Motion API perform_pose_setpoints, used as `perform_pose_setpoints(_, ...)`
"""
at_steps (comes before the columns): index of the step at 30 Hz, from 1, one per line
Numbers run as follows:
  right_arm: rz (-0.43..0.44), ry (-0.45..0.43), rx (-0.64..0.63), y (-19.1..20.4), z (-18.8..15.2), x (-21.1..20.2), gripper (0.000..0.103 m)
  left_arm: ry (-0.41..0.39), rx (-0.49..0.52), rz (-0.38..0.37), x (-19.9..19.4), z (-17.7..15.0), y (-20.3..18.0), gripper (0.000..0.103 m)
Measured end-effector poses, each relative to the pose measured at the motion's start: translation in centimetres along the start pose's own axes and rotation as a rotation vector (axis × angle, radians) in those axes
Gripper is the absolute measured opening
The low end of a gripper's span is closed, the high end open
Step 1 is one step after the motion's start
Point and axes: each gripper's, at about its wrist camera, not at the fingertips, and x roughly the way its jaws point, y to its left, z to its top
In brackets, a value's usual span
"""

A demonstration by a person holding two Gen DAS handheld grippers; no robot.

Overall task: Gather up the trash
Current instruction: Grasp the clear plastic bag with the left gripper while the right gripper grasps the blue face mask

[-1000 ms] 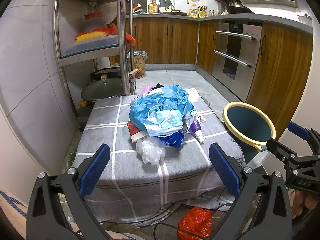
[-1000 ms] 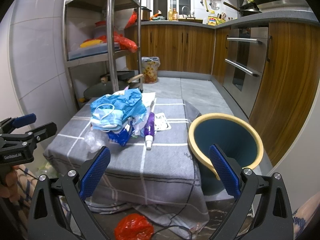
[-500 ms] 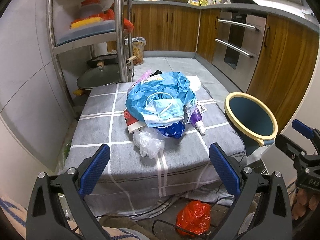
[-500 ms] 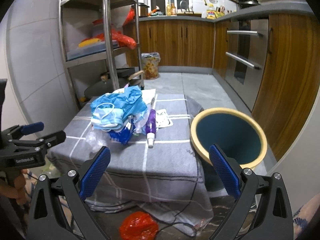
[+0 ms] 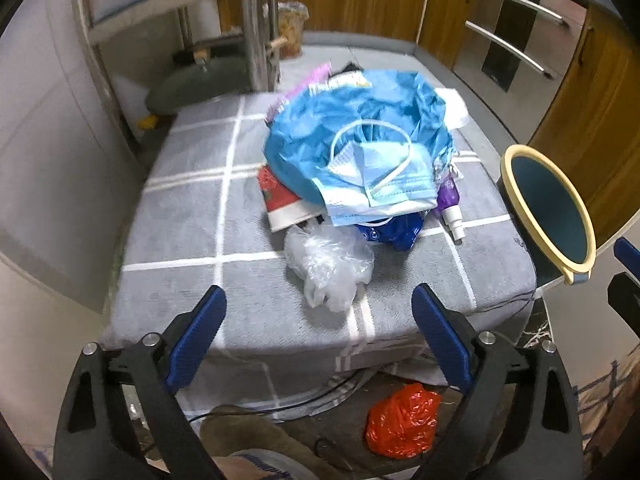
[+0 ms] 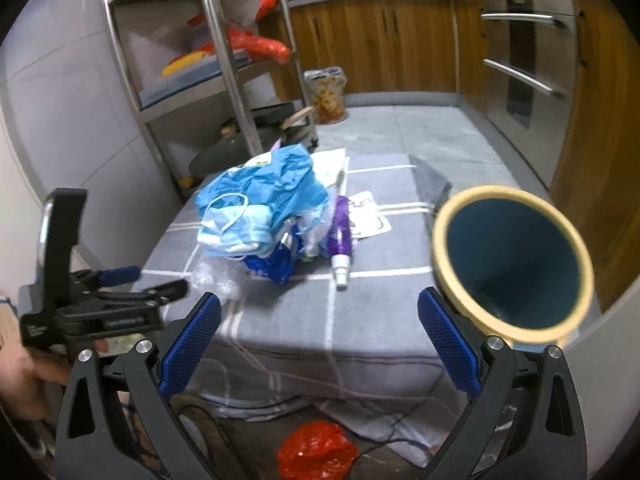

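Two tools in play over a heap of trash! The left tool (image 5: 318, 312) hangs above the near edge of the desk (image 5: 192, 216), which is draped in a grey checked cloth; its blue pads stand wide, though they have just been closing a little, with nothing gripped between them. Right ahead of it lies a crumpled clear plastic bag (image 5: 328, 264), the nearest piece of the pile. Behind that, a blue face mask (image 5: 380, 184) sits on top of a big blue plastic bag (image 5: 352, 128), with a red-and-white packet (image 5: 280, 204) poking out on the left and a purple bottle (image 5: 448, 204) lying at the right side. The right tool (image 6: 318, 328) is wide too, empty, hovering off the desk's near edge. Just beside the desk stands the bin (image 6: 512, 264), yellow rim, dark teal inside, mouth open toward us. Down on the floor under the desk edge, a red plastic bag (image 6: 316, 456).
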Motion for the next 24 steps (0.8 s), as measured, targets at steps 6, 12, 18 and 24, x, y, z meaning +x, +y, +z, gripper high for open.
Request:
perform_pose_setpoints(6, 0.062, 0.049, 0.029, 0.4, 2.4, 3.3, 0.096, 0.067, -0.006, -0.016, 3.4, 0.5, -0.2, 0.081)
perform_pose_setpoints(12, 0.077, 0.079, 0.058, 0.3, 3.5, 5.3, 0.096, 0.13, -0.105, -0.085, 6.9, 0.5, 1.9, 0.054)
perform_pose_setpoints(18, 0.079, 0.089, 0.075, 0.0, 3.4, 5.9, 0.096, 0.158, -0.083, -0.136, 6.7, -0.2, 2.2, 0.016)
perform_pose_setpoints(24, 0.094, 0.096, 0.081, 0.1, 3.4, 6.7, 0.096, 0.184, -0.137, -0.15, 5.4, -0.7, 3.4, 0.013)
